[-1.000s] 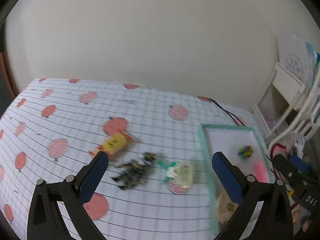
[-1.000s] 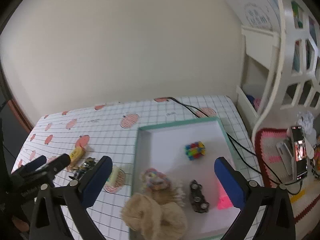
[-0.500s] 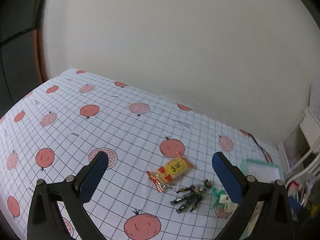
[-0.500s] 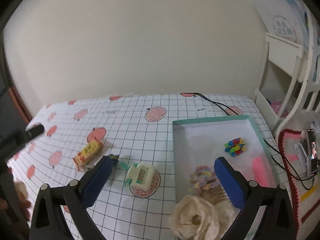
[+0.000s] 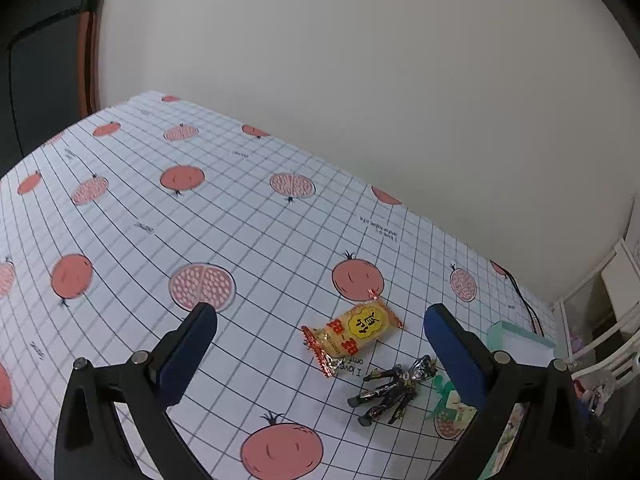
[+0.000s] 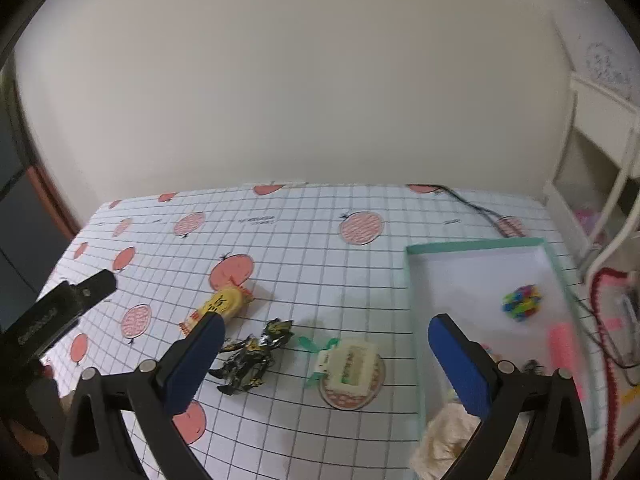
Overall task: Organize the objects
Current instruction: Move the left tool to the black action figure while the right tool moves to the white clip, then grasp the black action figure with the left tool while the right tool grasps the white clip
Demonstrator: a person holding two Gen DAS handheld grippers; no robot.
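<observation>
A yellow snack packet [image 5: 352,334] [image 6: 219,307], a black-and-gold toy figure [image 5: 390,390] [image 6: 252,358] and a cream packet with green ends [image 6: 348,366] [image 5: 454,406] lie on the checked tablecloth. A teal-rimmed white tray [image 6: 472,246] at the right holds a multicoloured toy [image 6: 522,302], a pink item [image 6: 564,348] and a beige fluffy scrunchie [image 6: 446,438]. My left gripper [image 5: 320,354] is open and empty, above the cloth with the snack packet between its fingers. My right gripper [image 6: 326,364] is open and empty, above the toy figure and the cream packet.
The tablecloth [image 5: 200,220] has a pomegranate print and ends at a cream wall. A black cable [image 6: 472,206] runs over the back right corner. A white shelf unit [image 6: 600,152] stands to the right of the table. The left gripper's body [image 6: 52,320] shows at the left.
Both grippers have swung left, away from the tray. The left view now centres on the snack packet. The right view now centres on the toy figure and cream packet. Nothing was picked up.
</observation>
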